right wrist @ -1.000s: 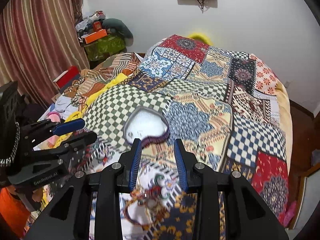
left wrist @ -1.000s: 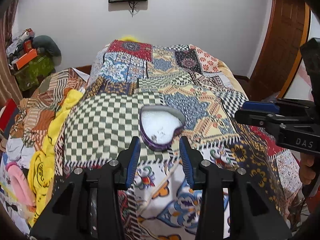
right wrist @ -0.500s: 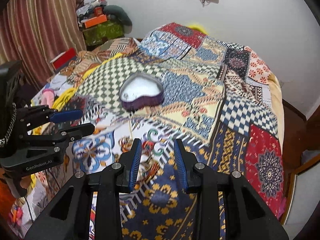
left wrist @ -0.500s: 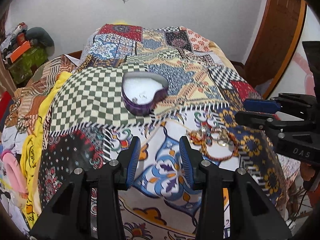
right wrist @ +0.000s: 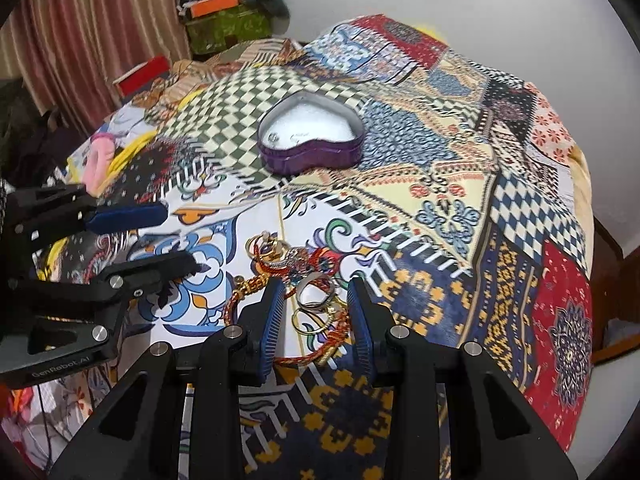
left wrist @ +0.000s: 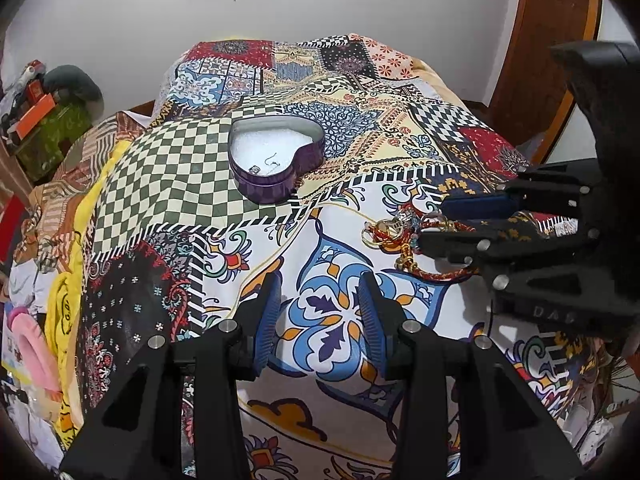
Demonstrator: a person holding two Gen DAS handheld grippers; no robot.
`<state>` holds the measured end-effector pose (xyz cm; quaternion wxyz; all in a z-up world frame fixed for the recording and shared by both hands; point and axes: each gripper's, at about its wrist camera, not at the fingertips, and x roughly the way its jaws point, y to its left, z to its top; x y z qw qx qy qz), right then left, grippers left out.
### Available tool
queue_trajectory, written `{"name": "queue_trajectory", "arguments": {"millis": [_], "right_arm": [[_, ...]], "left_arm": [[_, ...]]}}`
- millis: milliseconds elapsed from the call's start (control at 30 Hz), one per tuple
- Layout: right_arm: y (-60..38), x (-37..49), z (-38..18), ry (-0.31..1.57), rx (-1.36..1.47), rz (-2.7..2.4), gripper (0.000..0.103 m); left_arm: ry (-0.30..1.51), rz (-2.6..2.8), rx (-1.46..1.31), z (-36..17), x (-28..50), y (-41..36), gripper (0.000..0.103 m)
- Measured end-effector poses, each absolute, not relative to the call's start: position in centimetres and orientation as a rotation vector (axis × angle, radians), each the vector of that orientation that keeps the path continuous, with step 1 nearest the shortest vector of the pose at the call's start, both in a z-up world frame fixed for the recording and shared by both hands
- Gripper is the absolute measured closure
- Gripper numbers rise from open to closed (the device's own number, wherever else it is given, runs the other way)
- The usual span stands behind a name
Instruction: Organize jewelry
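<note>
The right gripper (right wrist: 316,306) hangs over the tangled jewelry pile (right wrist: 298,280), fingers apart; the left gripper (left wrist: 320,312) waits beside, also apart; closing now risks snagging 2 rings and the red cord together, short of the heart-shaped tin (right wrist: 312,140).

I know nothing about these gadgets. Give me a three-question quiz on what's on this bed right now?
1. True or false: the purple heart-shaped tin has its lid on.
2. Which hand-held gripper hovers over the pile of rings and red braided cords: A left, B right?
3. Fill in: the tin rests on the ____-patterned patch of the patchwork bedspread.

Key:
1. False; it is open, with small silver pieces on its white lining.
2. B, jaws open, gripping nothing.
3. Green-and-cream check.
</note>
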<state>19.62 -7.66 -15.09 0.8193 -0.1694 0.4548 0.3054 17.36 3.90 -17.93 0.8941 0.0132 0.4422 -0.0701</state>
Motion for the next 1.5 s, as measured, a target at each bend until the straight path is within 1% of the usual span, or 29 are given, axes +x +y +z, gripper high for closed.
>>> {"name": "queue_trajectory", "arguments": {"millis": [67, 167, 333, 733, 1033, 1067, 1133, 1233, 1300, 1467, 1500], "right_arm": [[-7.5, 19.3, -15.3, 0.95, -0.386, 0.653, 0.073], [-7.5, 19.2, -15.3, 0.938, -0.391, 0.663, 0.084], [-8.0, 19.3, -15.1, 0.931, -0.356, 0.662, 0.084], [-11.6, 19.7, -12.3, 0.865, -0.242, 0.616, 0.084], [-13.7, 20.2, -12.9, 0.87, -0.2, 0.595, 0.084], [-13.9, 20.3, -13.2, 0.876, -0.196, 0.595, 0.084], [-14.2, 20.5, -13.5, 0.882, -0.189, 0.592, 0.084], [-14.7, 20.8, -13.9, 0.891, -0.179, 0.591, 0.084], [-15.1, 21.0, -14.1, 0.898, -0.17, 0.589, 0.084], [-15.8, 21.2, -14.7, 0.917, -0.155, 0.589, 0.084], [-15.9, 21.2, -14.8, 0.921, -0.153, 0.59, 0.084]], "left_arm": [[0.918, -0.15, 0.013, -18.0, 17.4, 4.0, 0.064], [0.919, -0.157, 0.001, -17.9, 17.6, 3.9, 0.064], [0.907, -0.156, 0.0, -17.4, 17.7, 3.4, 0.064], [0.901, -0.203, -0.008, -16.7, 19.5, 1.2, 0.064], [0.896, -0.221, 0.048, -17.1, 21.5, -1.0, 0.064], [0.895, -0.223, 0.049, -17.2, 21.6, -1.0, 0.065], [0.905, -0.234, 0.052, -17.4, 22.1, -1.3, 0.074], [0.916, -0.239, 0.065, -17.9, 22.6, -1.7, 0.082], [0.923, -0.239, 0.073, -18.2, 22.8, -1.9, 0.085], [0.925, -0.246, 0.074, -18.5, 23.2, -2.1, 0.087], [0.927, -0.252, 0.073, -18.5, 23.2, -2.1, 0.091]]}}
